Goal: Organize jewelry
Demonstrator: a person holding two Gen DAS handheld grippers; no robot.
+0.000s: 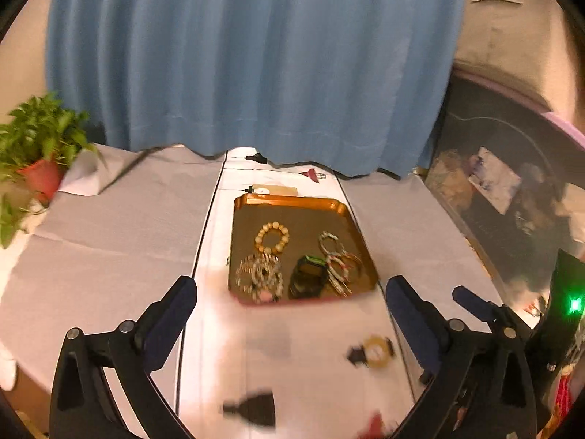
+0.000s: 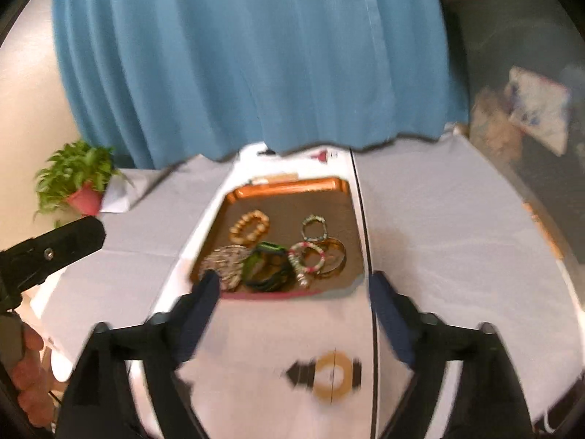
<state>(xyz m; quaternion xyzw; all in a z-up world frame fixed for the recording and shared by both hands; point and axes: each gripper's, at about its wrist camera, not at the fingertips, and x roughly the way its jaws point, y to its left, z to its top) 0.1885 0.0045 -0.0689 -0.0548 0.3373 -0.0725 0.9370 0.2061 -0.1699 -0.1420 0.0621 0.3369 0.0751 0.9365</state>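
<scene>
A copper tray (image 1: 289,201) (image 2: 289,186) sits on a white runner and holds several bracelets. A tan beaded bracelet (image 1: 283,243) (image 2: 241,230) lies at its middle. Sparkly silver bracelets (image 1: 259,274) (image 2: 226,263), a green and black bangle (image 1: 309,261) (image 2: 268,247) and patterned and gold bangles (image 1: 338,267) (image 2: 338,267) crowd its near edge. My left gripper (image 1: 291,285) hangs open above the runner, short of the tray, with nothing between its fingers. My right gripper (image 2: 294,280) is open too and holds nothing; its tips frame the tray's near edge.
A blue curtain (image 1: 256,55) hangs behind the grey-clothed table (image 1: 109,248). A potted plant (image 1: 40,135) (image 2: 76,175) stands at the far left. The runner bears printed marks, one a gold ring (image 2: 331,375). A hand (image 2: 29,384) shows at lower left; clutter (image 1: 493,183) lies right.
</scene>
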